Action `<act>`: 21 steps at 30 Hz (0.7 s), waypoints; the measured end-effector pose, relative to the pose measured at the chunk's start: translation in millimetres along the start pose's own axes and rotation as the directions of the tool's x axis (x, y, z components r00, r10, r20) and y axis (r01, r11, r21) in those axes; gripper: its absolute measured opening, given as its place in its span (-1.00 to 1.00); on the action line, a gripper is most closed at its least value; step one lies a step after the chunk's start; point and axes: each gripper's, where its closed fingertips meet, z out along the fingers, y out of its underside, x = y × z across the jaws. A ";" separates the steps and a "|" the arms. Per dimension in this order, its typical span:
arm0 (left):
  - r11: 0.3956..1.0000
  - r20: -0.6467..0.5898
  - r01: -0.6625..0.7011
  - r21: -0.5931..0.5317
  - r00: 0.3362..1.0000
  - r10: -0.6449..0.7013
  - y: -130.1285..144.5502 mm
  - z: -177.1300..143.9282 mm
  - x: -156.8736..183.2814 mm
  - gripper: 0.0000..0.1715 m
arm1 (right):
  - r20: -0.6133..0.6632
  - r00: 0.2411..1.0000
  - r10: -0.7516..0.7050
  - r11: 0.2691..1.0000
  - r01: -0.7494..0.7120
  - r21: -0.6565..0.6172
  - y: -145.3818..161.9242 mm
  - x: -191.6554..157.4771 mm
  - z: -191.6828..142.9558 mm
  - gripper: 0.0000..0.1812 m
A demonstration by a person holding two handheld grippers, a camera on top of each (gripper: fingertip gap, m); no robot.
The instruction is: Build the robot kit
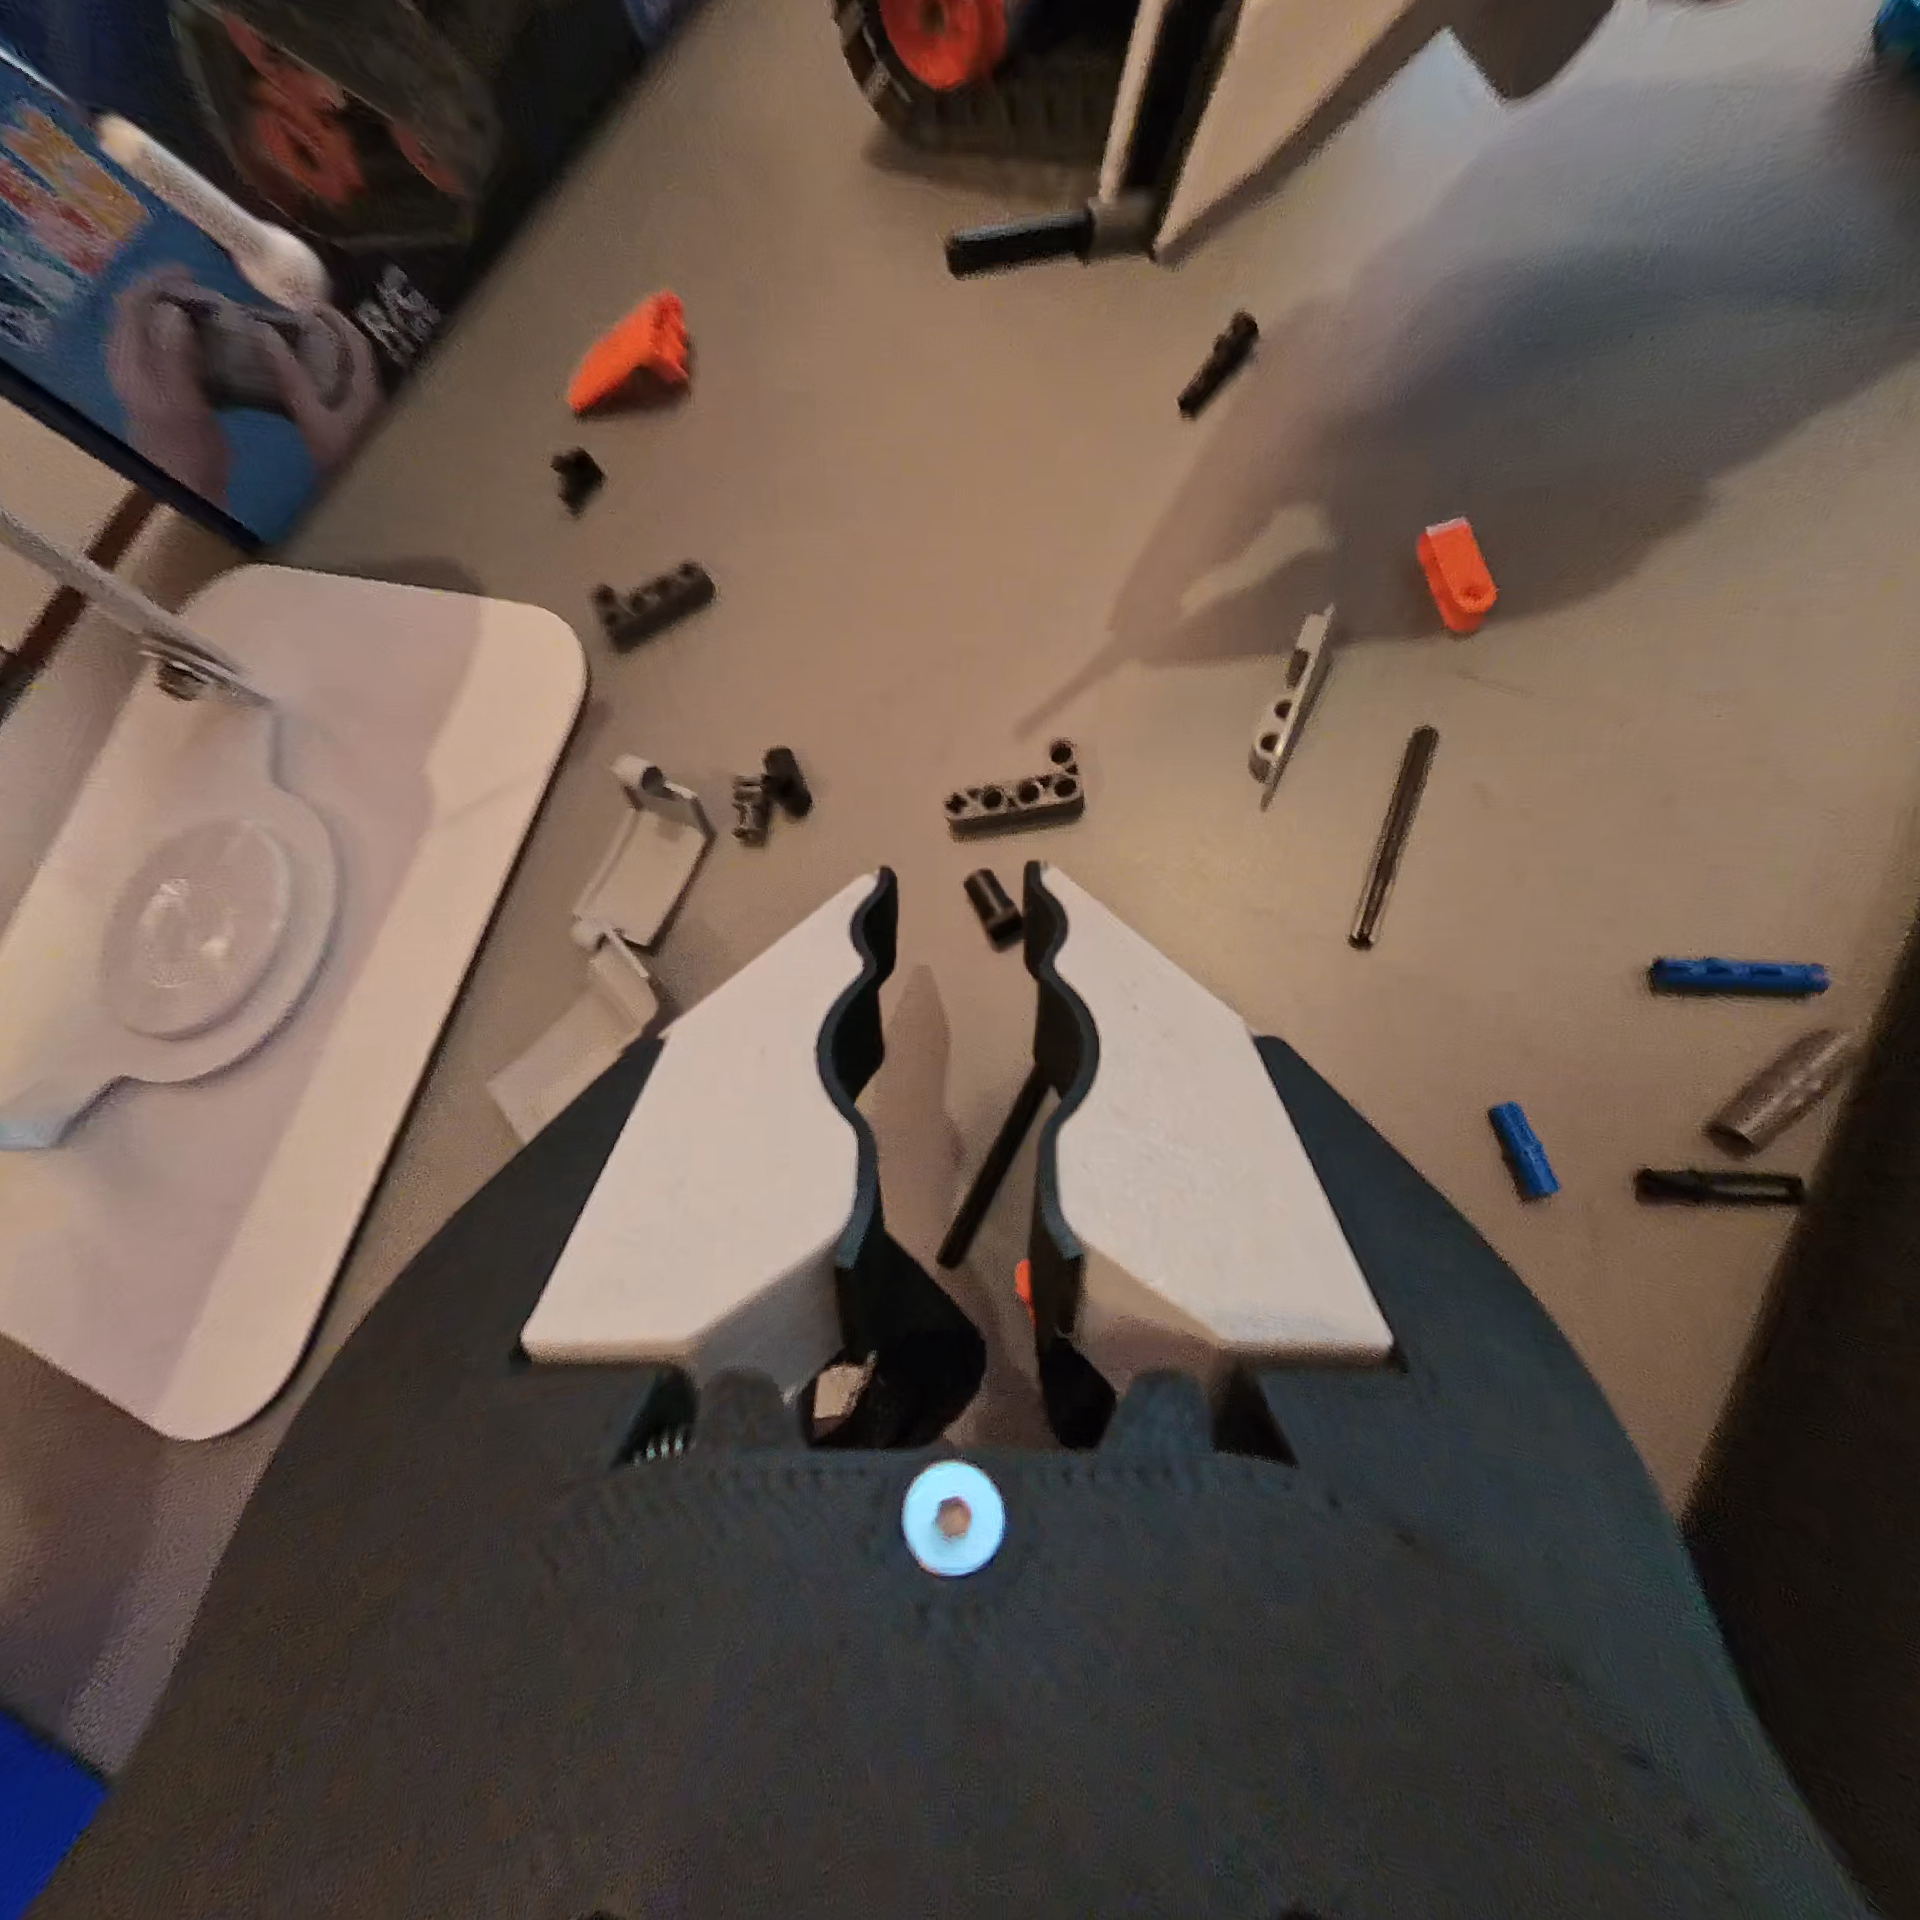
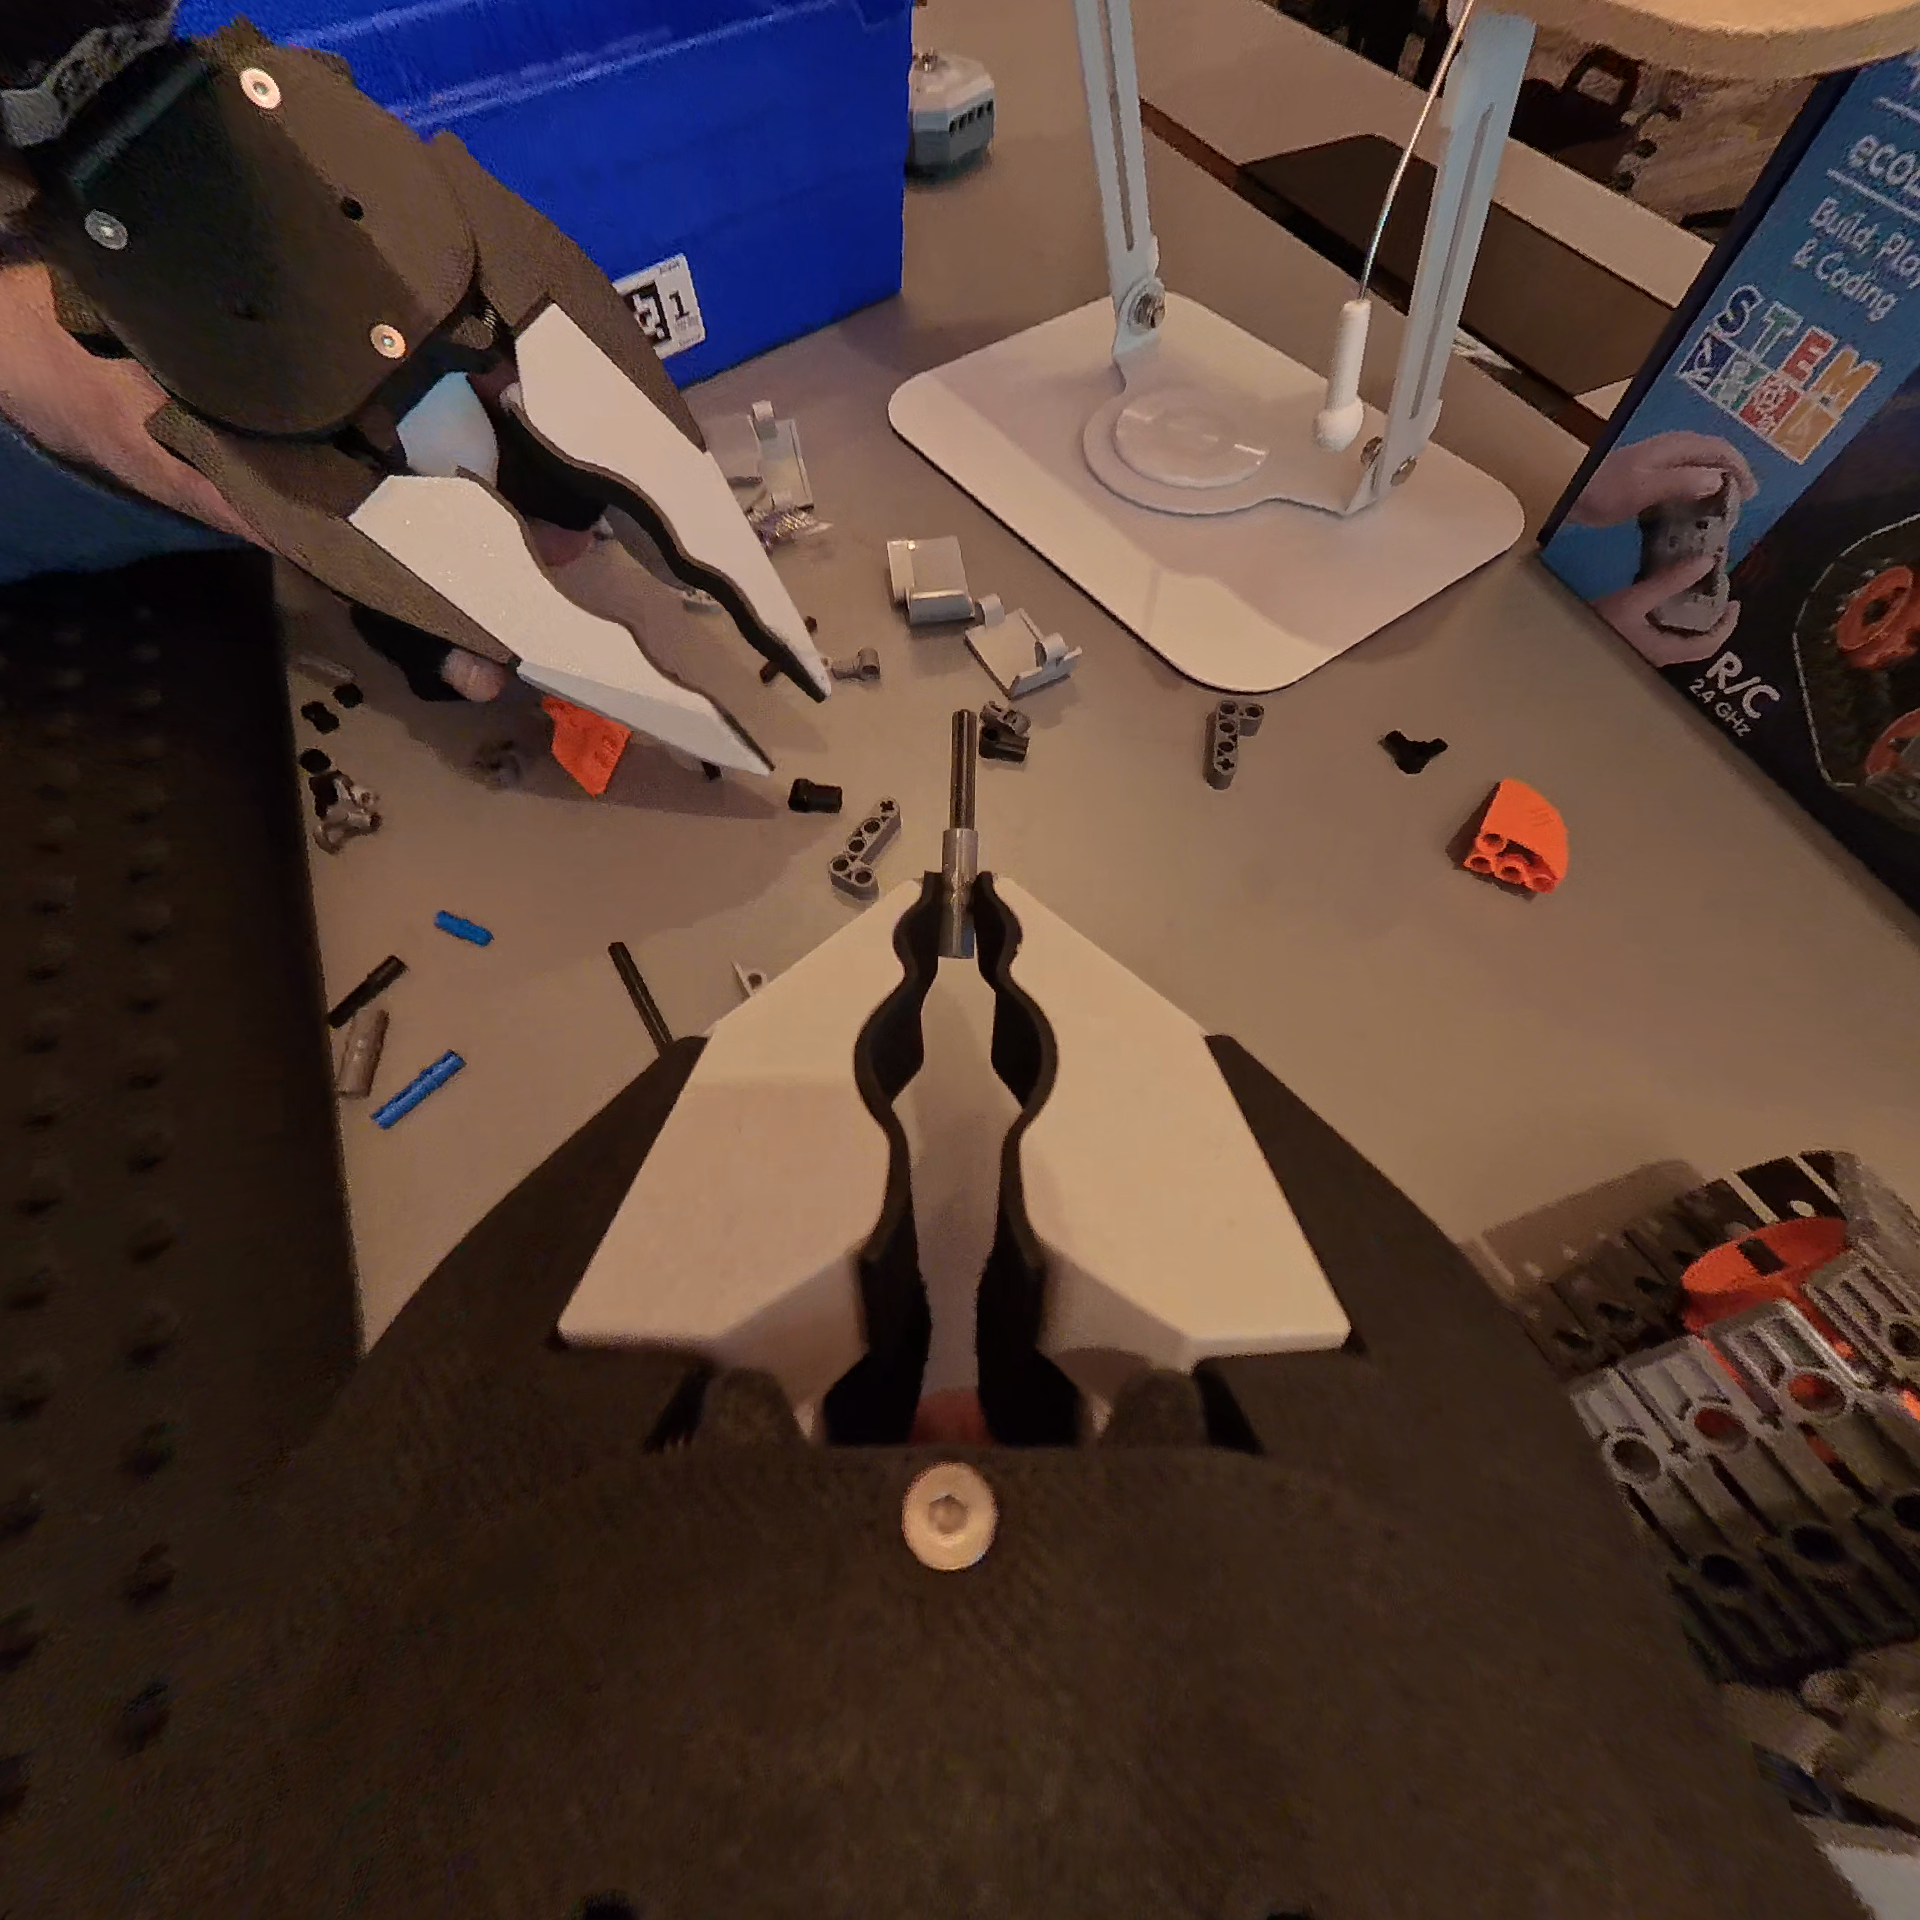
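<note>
My right gripper (image 2: 958,894) is shut on a grey sleeve with a dark axle (image 2: 962,774) sticking forward from its tips, held just above the grey table (image 2: 1247,987). My left gripper (image 1: 958,883) is open and empty, low over the table. A small black bush (image 1: 992,906) lies just inside its right fingertip, and a thin black axle (image 1: 992,1174) lies under its fingers. A dark holed beam (image 1: 1016,795) lies just ahead. In the right wrist view the left gripper (image 2: 790,727) shows at upper left, tips near the black bush (image 2: 814,795).
Small black, grey, blue and orange parts lie scattered over the table. A white stand base (image 2: 1205,540) stands at the back, with a blue bin (image 2: 644,135) behind it. A printed box (image 2: 1766,416) is at the right. A tracked wheel assembly (image 2: 1766,1382) sits near right. A black perforated board (image 2: 135,1039) is at the left.
</note>
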 end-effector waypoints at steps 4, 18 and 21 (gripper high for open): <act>0.999 -0.037 -0.003 -0.053 0.999 0.001 9.3 6.7 6.9 -0.70 | -0.001 1.000 -0.011 1.000 0.011 -0.024 5.8 1.4 -0.6 -0.96; 0.991 0.016 -0.105 -0.087 0.994 0.107 -8.8 -65.1 -1.4 -0.76 | -0.002 1.000 -0.019 0.999 0.019 -0.029 8.5 4.8 -5.1 -0.96; 0.971 0.020 -0.142 -0.191 0.989 0.149 7.6 -94.7 -7.8 -0.77 | 0.012 0.999 -0.035 0.999 0.035 -0.036 8.8 0.2 -3.4 -0.96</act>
